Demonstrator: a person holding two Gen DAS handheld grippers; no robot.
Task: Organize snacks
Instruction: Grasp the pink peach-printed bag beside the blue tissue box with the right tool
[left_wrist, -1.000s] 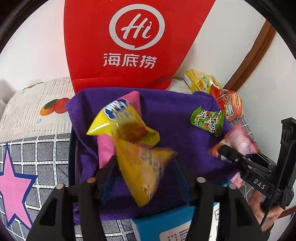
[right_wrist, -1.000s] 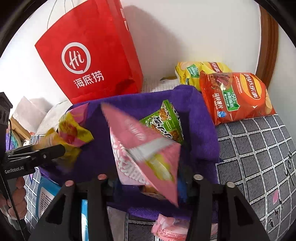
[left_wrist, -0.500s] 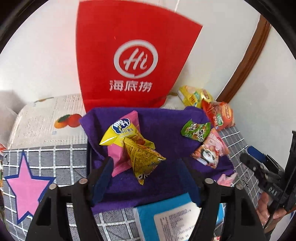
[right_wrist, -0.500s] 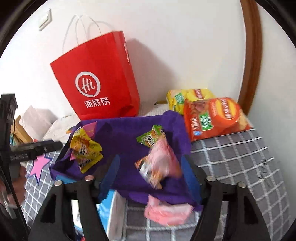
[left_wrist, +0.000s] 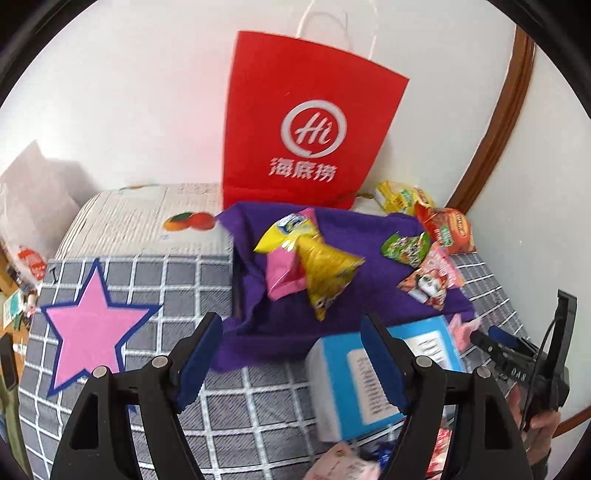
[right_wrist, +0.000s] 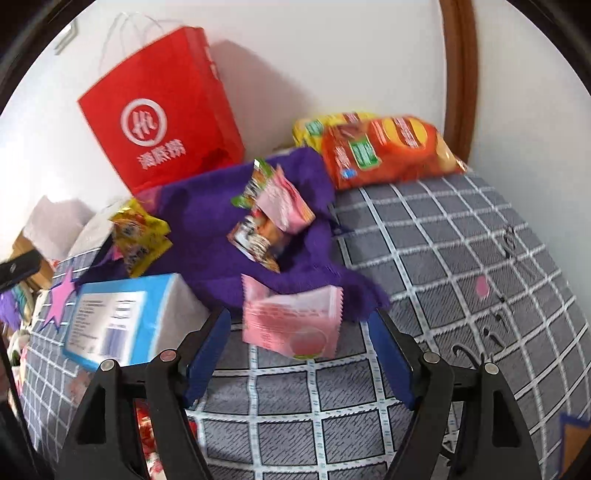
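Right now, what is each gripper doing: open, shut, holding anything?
Left gripper: open, nothing between its jaws, which have just been opening.
Right gripper: open, holding nothing, jaws just been opening; a pink packet lies ahead.

My left black two-finger claw (left_wrist: 290, 356) with blue pads has just been opening, nothing between its jaws. My right black claw (right_wrist: 301, 354) likewise opened, jaws empty, both angled downward.

Grey checked bed (right_wrist: 461, 258) carries purple cloth (right_wrist: 207, 236); blue box (right_wrist: 122, 317); red bag (left_wrist: 306, 122).

Right gripper (right_wrist: 297, 360) jaws parted, blurred pink packet (right_wrist: 291, 323) beyond
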